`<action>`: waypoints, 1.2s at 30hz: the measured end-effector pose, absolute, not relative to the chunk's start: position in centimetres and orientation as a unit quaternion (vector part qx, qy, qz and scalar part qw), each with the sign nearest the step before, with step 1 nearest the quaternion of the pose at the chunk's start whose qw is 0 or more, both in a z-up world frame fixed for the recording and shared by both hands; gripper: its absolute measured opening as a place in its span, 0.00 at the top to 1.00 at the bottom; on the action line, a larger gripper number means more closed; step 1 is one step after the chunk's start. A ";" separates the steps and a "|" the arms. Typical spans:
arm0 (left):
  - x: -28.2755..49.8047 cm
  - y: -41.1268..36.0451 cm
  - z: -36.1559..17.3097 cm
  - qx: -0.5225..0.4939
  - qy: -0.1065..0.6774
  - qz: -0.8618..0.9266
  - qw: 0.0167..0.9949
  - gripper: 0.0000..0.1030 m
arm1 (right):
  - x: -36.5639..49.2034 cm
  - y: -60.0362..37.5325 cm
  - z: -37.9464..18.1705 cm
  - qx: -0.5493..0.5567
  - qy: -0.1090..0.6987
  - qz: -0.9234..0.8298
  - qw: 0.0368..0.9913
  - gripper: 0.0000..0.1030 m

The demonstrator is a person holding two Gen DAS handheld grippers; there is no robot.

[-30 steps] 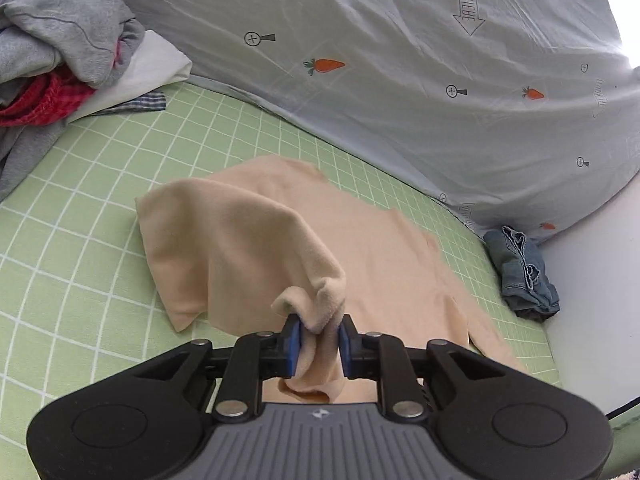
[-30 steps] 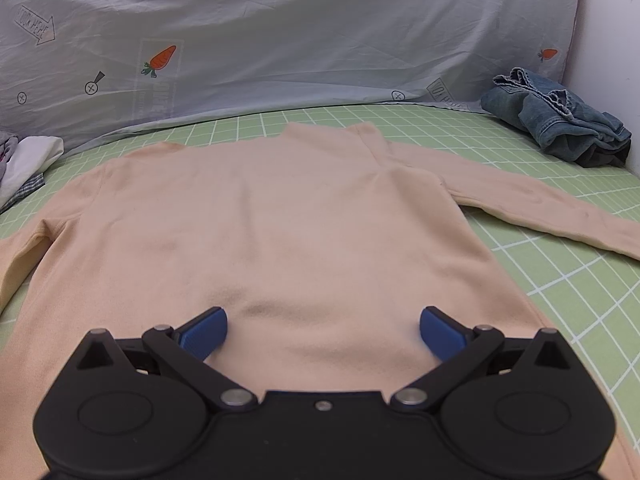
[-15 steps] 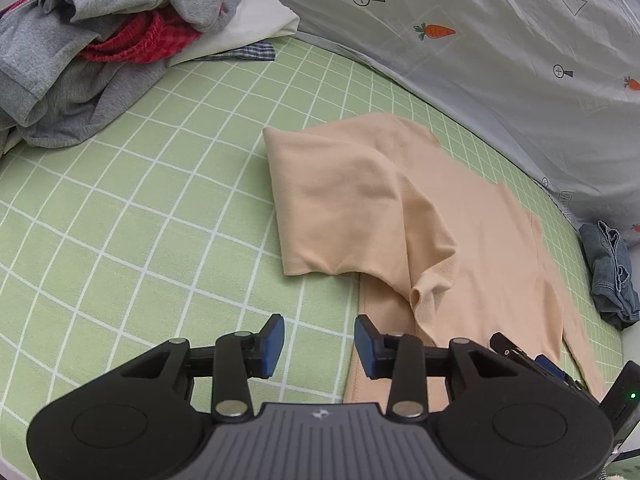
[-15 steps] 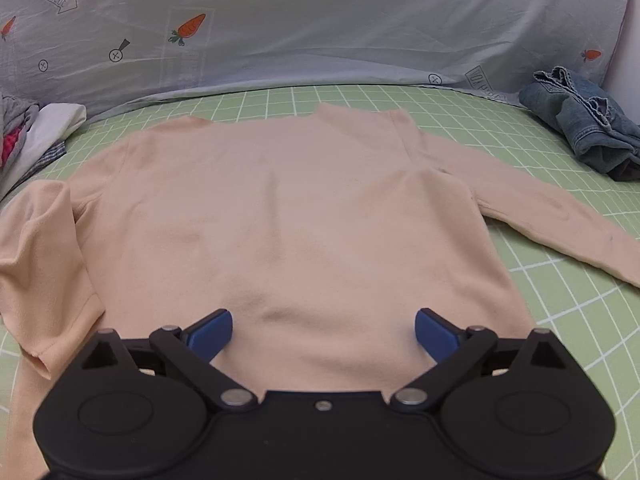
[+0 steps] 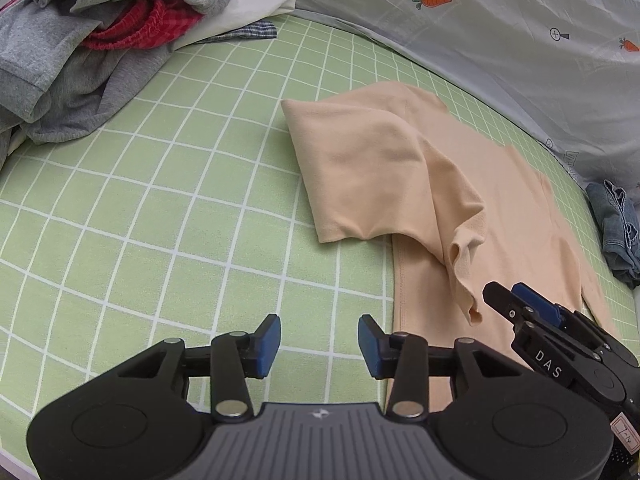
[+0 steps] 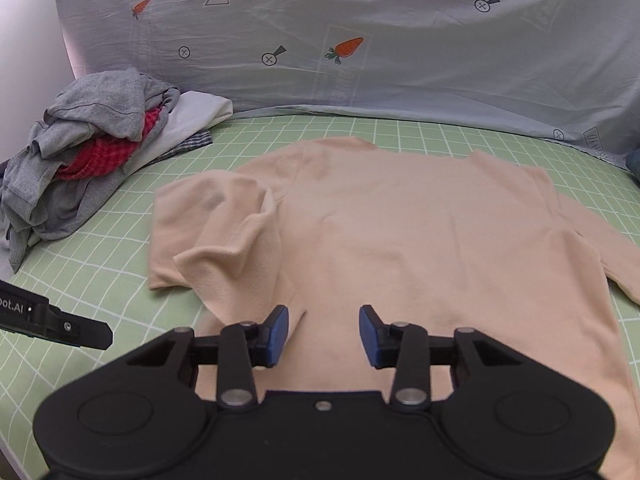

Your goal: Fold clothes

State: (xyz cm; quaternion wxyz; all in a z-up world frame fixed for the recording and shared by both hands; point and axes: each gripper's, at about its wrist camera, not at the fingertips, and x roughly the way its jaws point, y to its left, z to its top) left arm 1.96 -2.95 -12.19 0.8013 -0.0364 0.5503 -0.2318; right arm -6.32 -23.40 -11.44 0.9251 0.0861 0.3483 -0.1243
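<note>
**Peach top flat, one sleeve folded in**

At your far left, a heap of grey and red clothes (image 6: 92, 152) sits on the green checked bed (image 5: 160, 208). Your left hand-held gripper (image 5: 319, 344) hangs over bare sheet, jaws apart and empty. Beside it the peach long-sleeved top (image 6: 420, 240) lies spread flat, its left sleeve (image 6: 224, 240) doubled loosely onto the body, rumpled at the cuff. Your right hand-held gripper (image 6: 323, 334) hovers above the hem, jaws parted, gripping nothing.

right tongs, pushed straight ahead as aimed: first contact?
Likely the flat body of the peach long-sleeved top: the open right tongs point over it, above its near hem. Depth is unclear, so the exact contact spot can't be fixed.
</note>
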 end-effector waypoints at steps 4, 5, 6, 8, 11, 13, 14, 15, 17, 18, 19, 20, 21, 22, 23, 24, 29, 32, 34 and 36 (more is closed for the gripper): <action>1.8 -2.5 -12.4 -0.025 0.552 -0.238 0.799 0.57 | -6.1 -21.4 -10.9 0.081 0.337 -0.103 0.932 0.63; 1.8 -2.4 -12.4 -0.023 0.552 -0.240 0.798 0.57 | -6.0 -21.0 -10.8 0.078 0.335 -0.098 0.934 0.63; 1.7 -2.2 -12.5 -0.020 0.552 -0.242 0.798 0.57 | -5.9 -20.5 -10.8 0.075 0.333 -0.091 0.935 0.63; 1.7 -2.0 -12.5 -0.014 0.553 -0.245 0.796 0.57 | -5.7 -19.8 -10.9 0.072 0.333 -0.079 0.937 0.63; 1.5 -1.7 -12.7 -0.006 0.554 -0.250 0.794 0.57 | -5.0 -19.2 -11.4 0.064 0.347 -0.082 0.932 0.64; 1.4 -1.6 -12.5 -0.003 0.551 -0.250 0.796 0.56 | -4.4 -19.1 -12.0 0.061 0.359 -0.092 0.927 0.64; 1.3 -1.6 -12.4 -0.001 0.549 -0.250 0.798 0.56 | -4.2 -19.3 -12.2 0.065 0.364 -0.100 0.924 0.69; 1.2 -1.6 -12.3 0.001 0.546 -0.250 0.799 0.56 | -4.1 -19.6 -12.3 0.068 0.366 -0.106 0.922 0.76; 1.0 -1.8 -12.1 0.001 0.543 -0.249 0.802 0.56 | -4.2 -20.2 -12.3 0.076 0.365 -0.115 0.921 0.96; 0.9 -1.9 -12.0 0.002 0.542 -0.249 0.803 0.56 | -4.5 -20.6 -12.1 0.081 0.357 -0.118 0.923 0.97; 0.8 -2.1 -11.9 0.002 0.540 -0.250 0.804 0.56 | -4.7 -20.9 -11.8 0.084 0.350 -0.120 0.925 0.97; 0.5 -2.4 -11.7 0.003 0.537 -0.253 0.805 0.56 | -5.0 -21.3 -11.6 0.086 0.344 -0.123 0.927 0.98; 0.2 -2.9 -11.5 0.004 0.533 -0.258 0.806 0.56 | -5.3 -21.8 -11.3 0.087 0.339 -0.128 0.928 0.98; -0.1 -3.4 -11.3 0.005 0.529 -0.263 0.807 0.56 | -5.5 -22.3 -11.0 0.088 0.335 -0.134 0.928 0.98; -0.7 -4.0 -11.0 0.006 0.523 -0.270 0.808 0.56 | -5.7 -23.1 -10.7 0.092 0.332 -0.141 0.928 0.98; -1.2 -4.9 -10.9 0.007 0.521 -0.276 0.808 0.56 | -6.0 -24.0 -10.4 0.099 0.328 -0.148 0.928 0.98; -4.0 -9.7 -10.6 0.014 0.519 -0.302 0.799 0.56 | -7.8 -28.7 -8.7 0.123 0.314 -0.173 0.925 0.98; -6.0 -12.3 -11.0 0.016 0.528 -0.305 0.792 0.56 | -9.4 -31.5 -7.8 0.134 0.308 -0.185 0.923 0.98; -7.0 -13.8 -11.2 0.015 0.535 -0.299 0.790 0.56 | -10.4 -33.3 -7.6 0.140 0.310 -0.191 0.921 0.98; -7.8 -15.1 -11.5 0.013 0.540 -0.291 0.789 0.56 | -11.4 -35.0 -7.7 0.146 0.316 -0.192 0.918 0.98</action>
